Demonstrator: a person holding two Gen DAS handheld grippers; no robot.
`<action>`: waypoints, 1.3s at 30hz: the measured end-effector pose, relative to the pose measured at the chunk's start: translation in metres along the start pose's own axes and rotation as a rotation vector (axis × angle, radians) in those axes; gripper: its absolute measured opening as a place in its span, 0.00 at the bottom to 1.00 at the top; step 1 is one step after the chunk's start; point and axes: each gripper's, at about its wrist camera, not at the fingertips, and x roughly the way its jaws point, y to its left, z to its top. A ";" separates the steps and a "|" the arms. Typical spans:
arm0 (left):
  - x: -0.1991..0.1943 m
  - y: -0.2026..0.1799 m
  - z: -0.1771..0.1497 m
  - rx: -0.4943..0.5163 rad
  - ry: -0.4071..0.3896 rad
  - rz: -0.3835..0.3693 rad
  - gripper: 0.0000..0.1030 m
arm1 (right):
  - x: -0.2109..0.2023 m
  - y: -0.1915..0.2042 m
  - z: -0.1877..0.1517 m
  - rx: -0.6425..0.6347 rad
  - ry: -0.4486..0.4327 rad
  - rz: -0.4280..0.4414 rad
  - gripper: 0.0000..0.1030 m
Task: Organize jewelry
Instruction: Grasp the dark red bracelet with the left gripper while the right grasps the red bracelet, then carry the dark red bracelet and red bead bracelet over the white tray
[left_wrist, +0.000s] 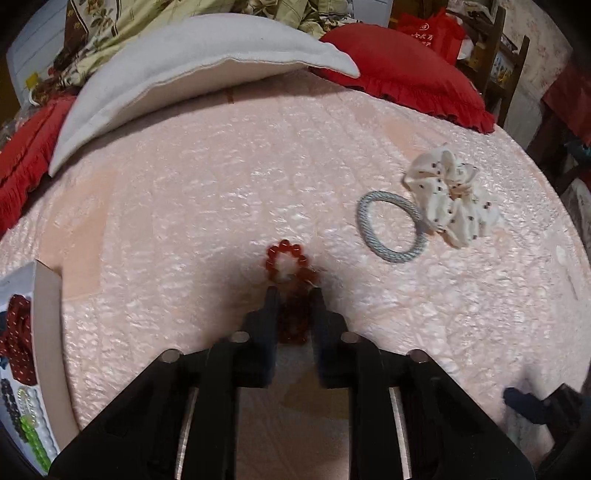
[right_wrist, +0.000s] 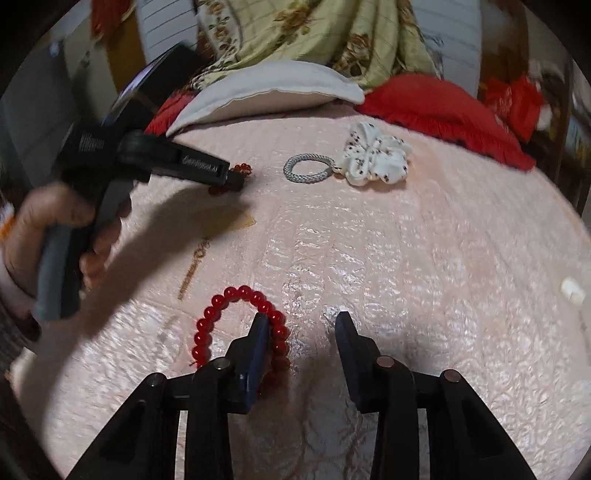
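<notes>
In the left wrist view my left gripper is shut on a dark red bead bracelet just above the pink bedspread; a loop of beads sticks out past the fingertips. From the right wrist view the left gripper shows at far left with red beads at its tip. My right gripper is open low over the bedspread; a bright red bead bracelet lies under and beside its left finger. A grey hair tie and a white spotted scrunchie lie together.
A white box with a dark red scrunchie and green and clear beads sits at the left edge. A white pillow, red cushions and a floral quilt lie at the back. The right gripper's finger shows at lower right.
</notes>
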 end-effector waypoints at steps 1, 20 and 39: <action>0.000 0.000 0.000 -0.012 0.002 -0.006 0.07 | -0.001 0.004 -0.001 -0.021 -0.002 -0.016 0.31; -0.148 0.013 -0.072 -0.199 -0.125 -0.112 0.06 | -0.055 -0.032 0.013 0.232 -0.074 0.187 0.08; -0.235 0.067 -0.161 -0.322 -0.224 -0.032 0.06 | -0.128 0.027 0.006 0.143 -0.144 0.198 0.08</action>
